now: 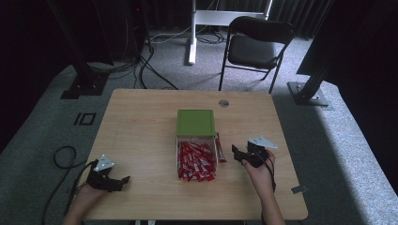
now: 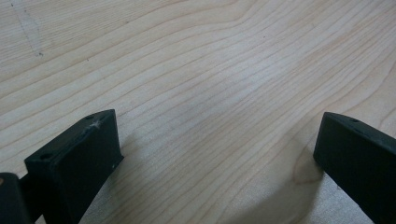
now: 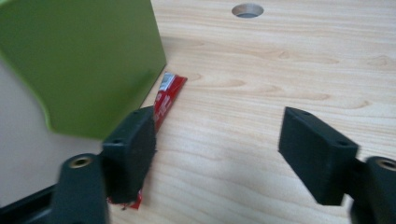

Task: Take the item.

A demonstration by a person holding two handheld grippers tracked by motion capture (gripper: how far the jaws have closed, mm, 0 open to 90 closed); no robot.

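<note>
The right tool [image 1: 240,153] is released, its jaws spread wide and empty. It hovers low over the worktop [image 1: 141,122], just right of the box [image 1: 196,123]. In the right gripper view its left jaw overlaps a stray red packet [image 3: 164,95] that lies on the wood beside the box's green wall [image 3: 88,60]; whether jaw and packet touch cannot be told. Bare wood lies between the jaws and runs on ahead to a round cable hole [image 3: 247,10]. To this tool's right, the high view shows open wood up to the worktop's right edge.

The left tool [image 1: 119,180] is also released, jaws far apart with nothing but wood grain between them in the left gripper view. It sits near the front-left corner of the worktop, well apart from the box, with a broad bare stretch of wood between.

The box stands in the middle of the worktop, its green lid raised at the far end, and a heap of red packets [image 1: 196,161] fills the open part nearer the person. Lettering on the packets is too small to read. Both forearms are cut off by the bottom of the high view. Beyond the far edge a black folding chair [image 1: 256,44] stands on grey carpet.
</note>
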